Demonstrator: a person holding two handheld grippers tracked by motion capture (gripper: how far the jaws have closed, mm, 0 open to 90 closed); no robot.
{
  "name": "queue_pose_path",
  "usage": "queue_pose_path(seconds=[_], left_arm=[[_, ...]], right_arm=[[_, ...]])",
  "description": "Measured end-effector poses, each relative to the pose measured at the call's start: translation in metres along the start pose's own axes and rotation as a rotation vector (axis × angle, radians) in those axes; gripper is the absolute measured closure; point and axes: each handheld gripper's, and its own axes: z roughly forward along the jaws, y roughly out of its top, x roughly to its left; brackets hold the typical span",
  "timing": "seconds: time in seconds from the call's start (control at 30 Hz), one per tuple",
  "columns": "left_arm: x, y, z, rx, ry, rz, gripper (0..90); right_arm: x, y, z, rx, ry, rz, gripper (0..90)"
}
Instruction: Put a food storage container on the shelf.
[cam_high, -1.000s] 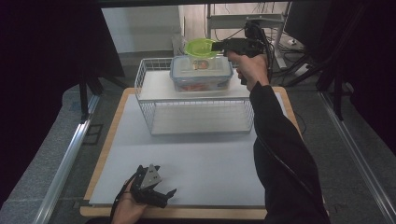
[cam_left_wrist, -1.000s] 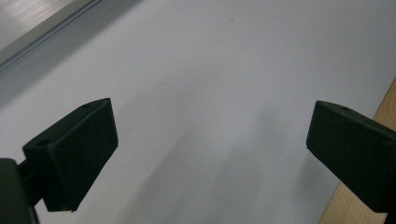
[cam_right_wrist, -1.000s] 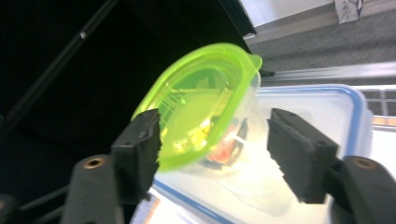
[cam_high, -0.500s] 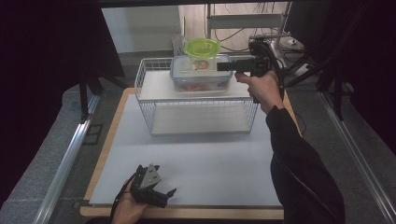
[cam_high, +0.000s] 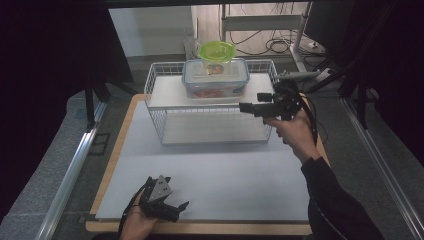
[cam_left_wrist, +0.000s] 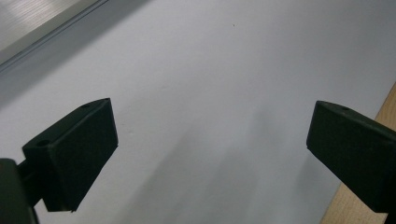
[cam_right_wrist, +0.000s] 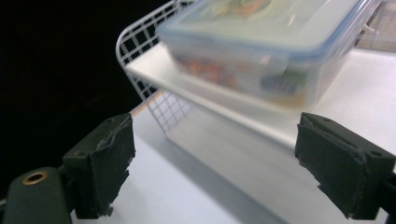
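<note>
The box (cam_high: 215, 78), a clear tub with a blue-rimmed lid, lies flat on the upper shelf of the wire rack (cam_high: 210, 131), long axis running left to right along the shelf. A green bowl (cam_high: 216, 50) shows just behind it. The right tongs (cam_high: 248, 107) hang off the rack's right end, pointing left at the box; their jaws have just been opening and stand apart with nothing between. The left tongs (cam_high: 176, 210) rest near the table's (cam_high: 210, 175) front edge, jaws apart, bare white surface ahead.
</note>
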Motion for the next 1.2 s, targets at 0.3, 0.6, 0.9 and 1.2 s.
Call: queue_pose_path(seconds=[0.3, 0.6, 0.9, 1.2], left_arm=[[0.000, 0.000, 0.000, -0.005, 0.000, -0.004, 1.7], [0.002, -0.001, -0.001, -0.028, -0.002, -0.019, 1.3], [0.007, -0.002, -0.004, -0.078, -0.008, -0.068, 0.0], [0.007, -0.002, -0.004, -0.089, -0.002, -0.066, 0.0]], right_arm=[[0.012, -0.066, -0.005, 0.028, -0.023, -0.092, 5.8], [0.012, -0.132, -0.008, 0.062, -0.068, -0.140, 2.2], [0.006, -0.198, -0.004, 0.102, -0.095, -0.126, 2.4], [0.000, -0.232, 0.007, 0.189, -0.167, -0.131, 3.1]])
